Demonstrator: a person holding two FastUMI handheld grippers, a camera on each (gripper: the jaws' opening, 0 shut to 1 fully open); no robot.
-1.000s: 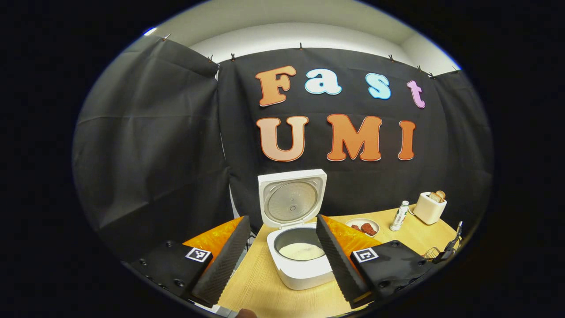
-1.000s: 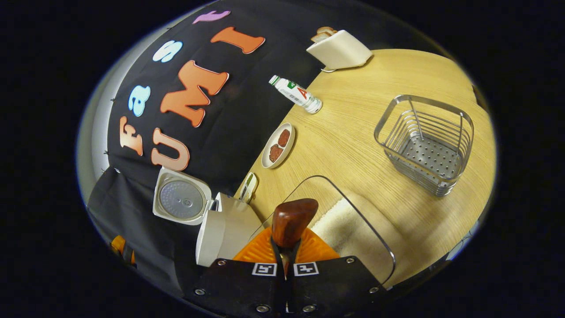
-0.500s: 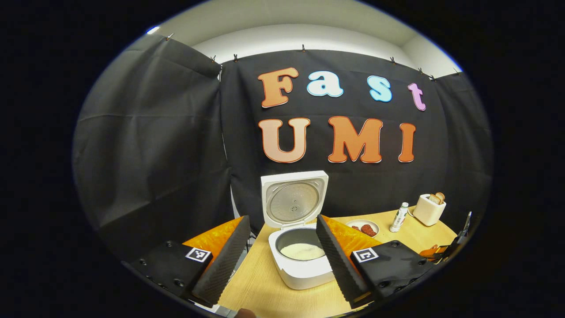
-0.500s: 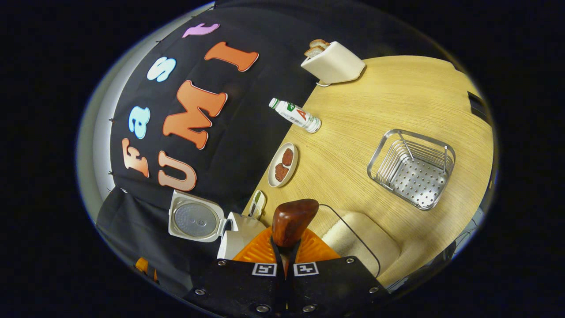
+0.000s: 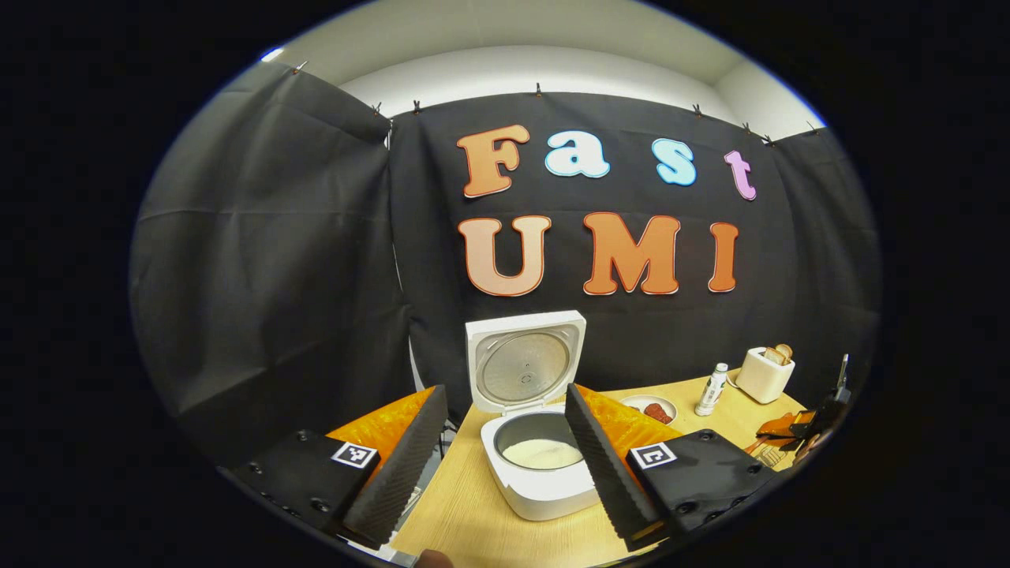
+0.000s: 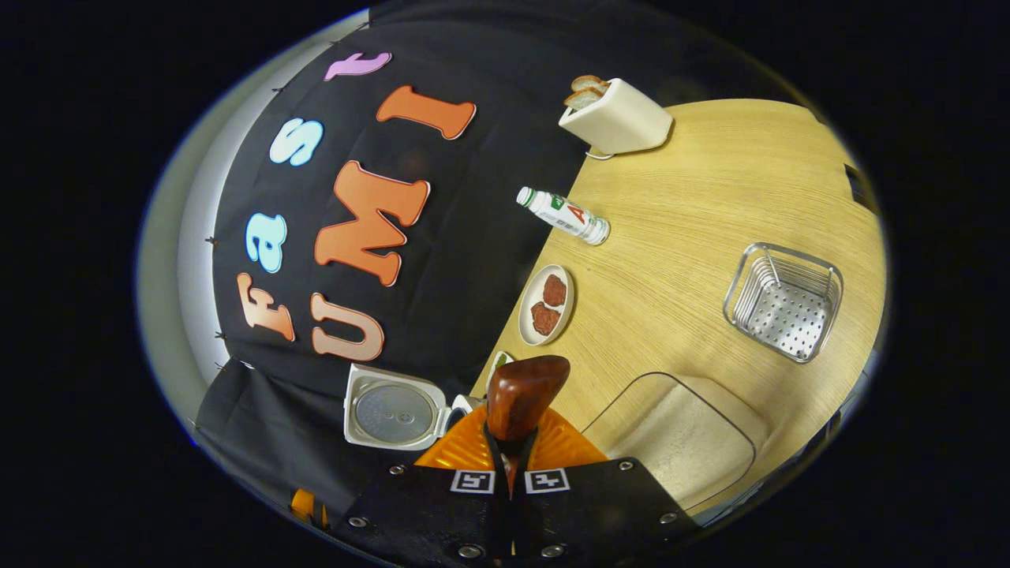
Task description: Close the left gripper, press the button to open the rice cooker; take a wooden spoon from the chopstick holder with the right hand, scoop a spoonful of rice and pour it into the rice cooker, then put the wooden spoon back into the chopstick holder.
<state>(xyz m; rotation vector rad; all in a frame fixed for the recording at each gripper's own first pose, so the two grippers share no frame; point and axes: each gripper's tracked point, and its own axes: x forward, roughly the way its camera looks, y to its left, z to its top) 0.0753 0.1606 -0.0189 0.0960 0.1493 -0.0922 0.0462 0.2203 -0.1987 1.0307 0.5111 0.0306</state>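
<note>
The left tongs (image 5: 499,442) stand wide apart low in the left gripper view, holding nothing. Between their fingers, farther off, the white rice cooker (image 5: 536,473) sits on the pale wooden bench (image 5: 465,521), its lid (image 5: 525,361) raised upright and white rice (image 5: 543,453) lying in the grey inner pot. To the right, farther back, a small white plate (image 5: 652,408) carries reddish-brown pieces; beyond it stands a small white bottle (image 5: 712,388), then a cream toaster (image 5: 765,373) with bread in its slots. At the far right edge the other tongs (image 5: 813,422) show, too small to read clearly.
</note>
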